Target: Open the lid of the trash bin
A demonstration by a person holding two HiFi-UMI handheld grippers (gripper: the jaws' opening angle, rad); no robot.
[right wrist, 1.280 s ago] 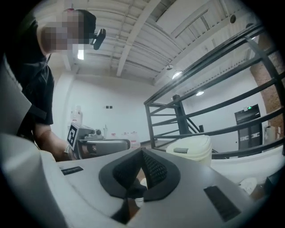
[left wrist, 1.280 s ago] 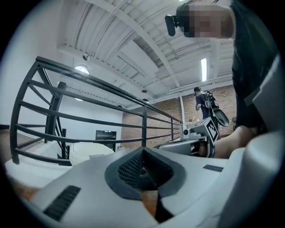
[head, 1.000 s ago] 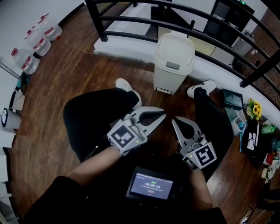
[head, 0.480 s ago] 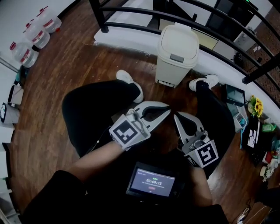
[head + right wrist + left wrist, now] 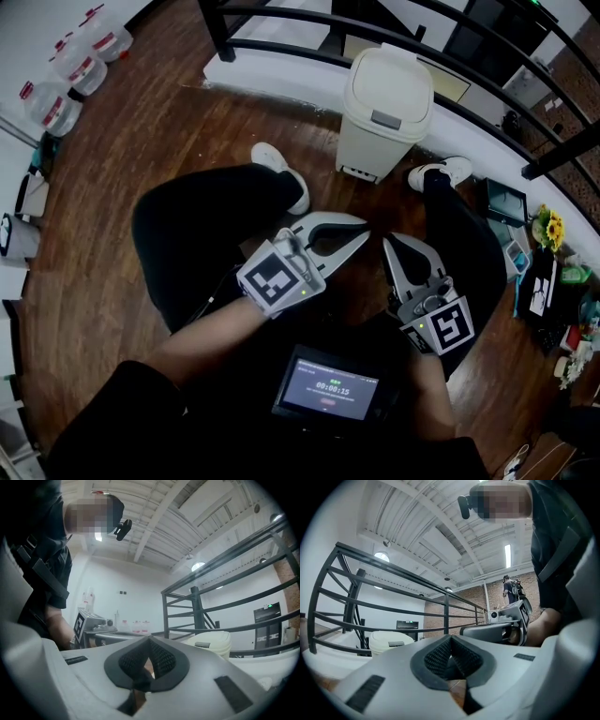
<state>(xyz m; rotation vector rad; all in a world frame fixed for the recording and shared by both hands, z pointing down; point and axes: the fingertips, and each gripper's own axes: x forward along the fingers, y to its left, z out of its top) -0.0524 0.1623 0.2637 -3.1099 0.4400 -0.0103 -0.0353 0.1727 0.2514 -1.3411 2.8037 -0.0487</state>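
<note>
The cream trash bin (image 5: 386, 108) stands on the wooden floor against the white ledge, its lid down, a grey push tab on the front. Both grippers hover over the person's lap, well short of the bin. My left gripper (image 5: 362, 231) points right with its jaws together and nothing between them. My right gripper (image 5: 387, 246) points up toward the bin, jaws also together and empty. In the left gripper view the bin (image 5: 391, 641) shows low left beyond the left gripper (image 5: 450, 639). In the right gripper view the bin (image 5: 212, 644) sits right of the right gripper (image 5: 149, 641).
A black railing (image 5: 281, 47) runs behind the bin. The person's legs and white shoes (image 5: 279, 176) flank it. Water bottles (image 5: 80, 70) lie at the top left; a tablet (image 5: 497, 208), yellow flowers (image 5: 548, 230) and clutter lie at the right. A small screen (image 5: 328, 389) sits at the person's chest.
Both grippers and the bin have drifted slightly right and up in the head view as the view shifted. The jaws stay together and the lid stays down.
</note>
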